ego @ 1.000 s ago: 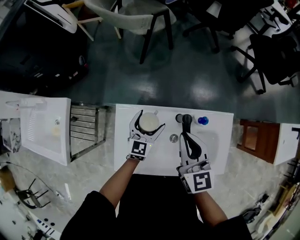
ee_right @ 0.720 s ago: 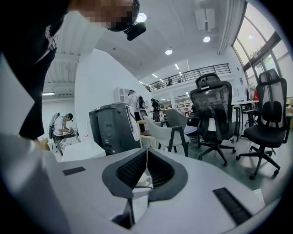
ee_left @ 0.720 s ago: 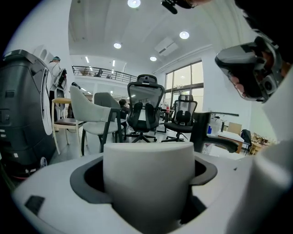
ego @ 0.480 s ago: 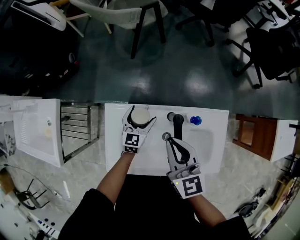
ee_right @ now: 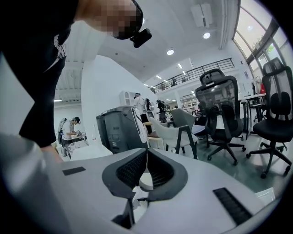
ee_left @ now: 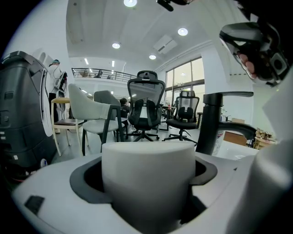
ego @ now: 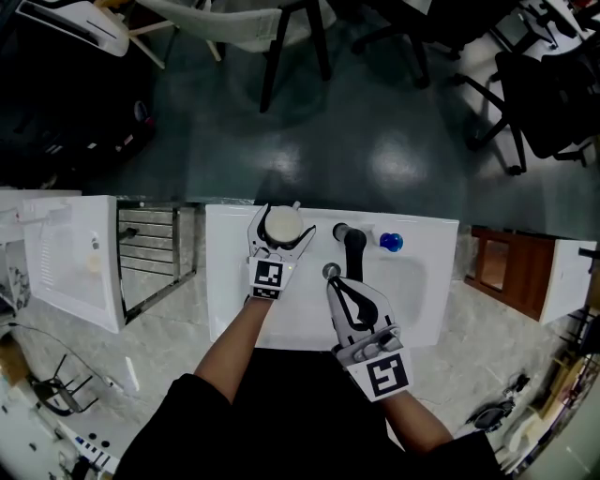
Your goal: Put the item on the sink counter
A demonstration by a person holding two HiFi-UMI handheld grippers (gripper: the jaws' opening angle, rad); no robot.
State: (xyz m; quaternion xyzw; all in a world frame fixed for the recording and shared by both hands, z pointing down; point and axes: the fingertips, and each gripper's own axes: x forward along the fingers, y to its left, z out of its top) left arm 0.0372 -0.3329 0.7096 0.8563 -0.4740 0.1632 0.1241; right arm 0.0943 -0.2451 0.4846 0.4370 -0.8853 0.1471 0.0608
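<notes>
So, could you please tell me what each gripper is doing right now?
Left gripper: shut on the white cup.
Right gripper: shut, holding nothing.

a glossy dark floor [ego: 375, 150] holds black office chairs [ego: 542, 103] and a pale chair [ego: 234, 21] beneath round ceiling lights [ee_left: 182, 31].

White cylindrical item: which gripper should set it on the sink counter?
Left. The left gripper has its jaws shut on the white cylindrical item, above the white sink counter; the right gripper has its jaws together, empty.
</notes>
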